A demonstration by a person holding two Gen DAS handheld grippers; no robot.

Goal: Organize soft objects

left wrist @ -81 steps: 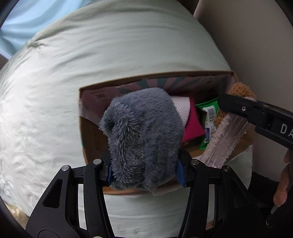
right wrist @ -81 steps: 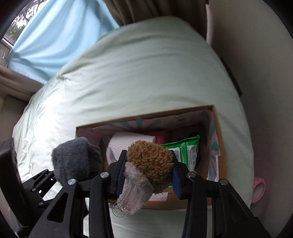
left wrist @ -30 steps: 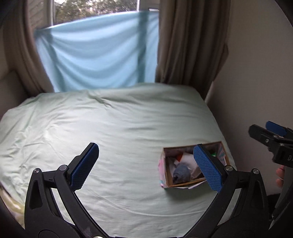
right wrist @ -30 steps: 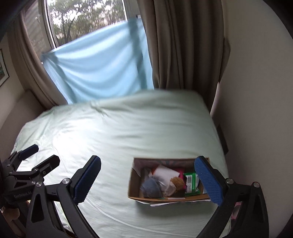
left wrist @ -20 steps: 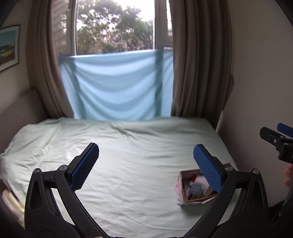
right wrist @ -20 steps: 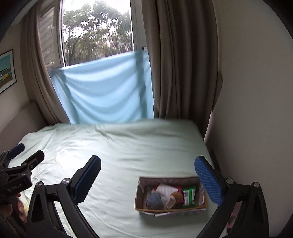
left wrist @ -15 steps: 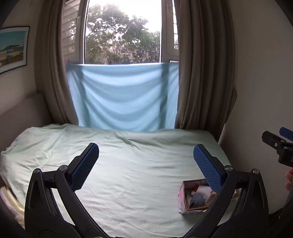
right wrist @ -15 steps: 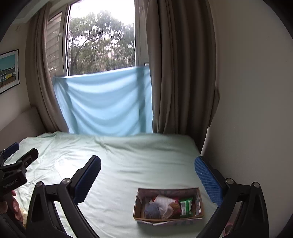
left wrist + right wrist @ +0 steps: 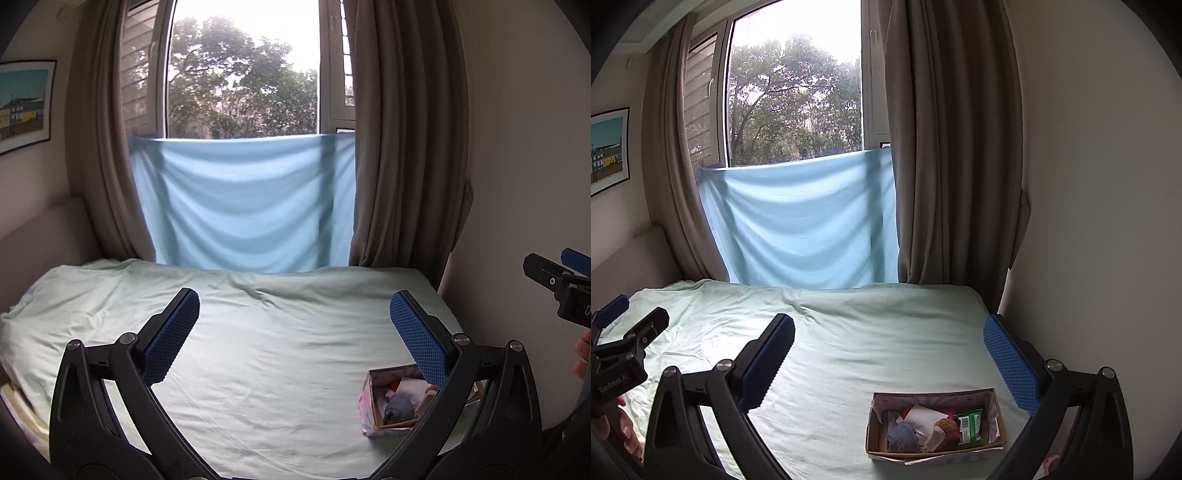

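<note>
Left wrist view: the left gripper [image 9: 293, 325] stands wide and empty, well apart from the cardboard box [image 9: 373, 400] at the near right of the bed [image 9: 258, 354], where the grey plush [image 9: 399, 407] lies low beside its right finger. Right wrist view: the right gripper [image 9: 888, 349], likewise spread wide and empty, hangs well above the box [image 9: 873, 424], which holds the grey plush [image 9: 903, 437], a brown plush [image 9: 942, 430], a white cloth [image 9: 921, 415] and a green packet [image 9: 969, 426]. These plush pieces are probably light, soft and compressible, best pinched across the bulk, not by loose pile.
</note>
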